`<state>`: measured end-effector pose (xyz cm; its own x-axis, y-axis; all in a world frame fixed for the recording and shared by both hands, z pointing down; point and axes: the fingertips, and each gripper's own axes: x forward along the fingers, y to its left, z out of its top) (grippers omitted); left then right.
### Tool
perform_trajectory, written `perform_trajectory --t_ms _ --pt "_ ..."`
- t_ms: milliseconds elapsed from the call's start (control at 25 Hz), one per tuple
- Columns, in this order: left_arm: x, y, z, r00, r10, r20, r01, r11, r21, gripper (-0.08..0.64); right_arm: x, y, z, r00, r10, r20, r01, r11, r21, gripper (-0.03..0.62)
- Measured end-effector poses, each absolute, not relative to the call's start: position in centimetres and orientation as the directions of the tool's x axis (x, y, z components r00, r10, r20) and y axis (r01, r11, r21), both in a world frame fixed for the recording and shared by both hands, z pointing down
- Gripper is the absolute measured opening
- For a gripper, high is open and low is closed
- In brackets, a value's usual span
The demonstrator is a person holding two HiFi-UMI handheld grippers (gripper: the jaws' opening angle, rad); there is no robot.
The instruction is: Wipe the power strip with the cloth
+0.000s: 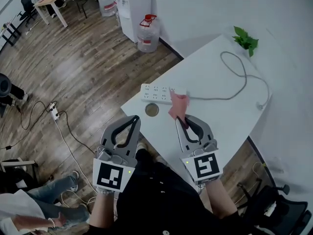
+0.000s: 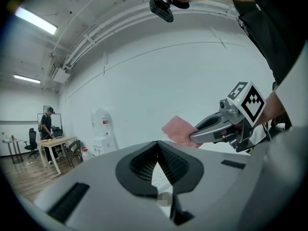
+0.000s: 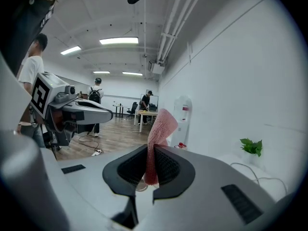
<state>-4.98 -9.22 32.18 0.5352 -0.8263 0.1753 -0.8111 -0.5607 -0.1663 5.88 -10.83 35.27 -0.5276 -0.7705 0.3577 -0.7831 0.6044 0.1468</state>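
The white power strip [image 1: 156, 93] lies near the table's left corner, and its grey cable [image 1: 234, 77] loops off to the right. My right gripper [image 1: 182, 118] is shut on a pink cloth [image 1: 178, 105], which hangs just above the strip's right end. In the right gripper view the cloth [image 3: 158, 134] stands up between the jaws of the right gripper [image 3: 150, 162]. My left gripper [image 1: 132, 118] hovers over the table's near edge, shut and empty. In its own view the left gripper [image 2: 157, 150] shows a sliver of the power strip [image 2: 159, 179] through its jaws.
A round brown disc [image 1: 152, 110] lies on the white table [image 1: 215, 116] just in front of the strip. A small green plant [image 1: 246, 39] stands at the far corner by the wall. Water bottles [image 1: 147, 33] and a loose floor cable [image 1: 58, 121] lie beyond the table.
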Motion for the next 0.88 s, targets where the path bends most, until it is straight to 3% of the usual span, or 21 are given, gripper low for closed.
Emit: perform_trajectory --t_ms 880 --pt "-10.1 -12.7 33.8 0.507 -0.838 0.199 -0.832 -0.537 -0.140 0.014 -2.6 -20.0 44.5 -0.583 -0.651 0.487 -0.741 0.671 0.010 0.051"
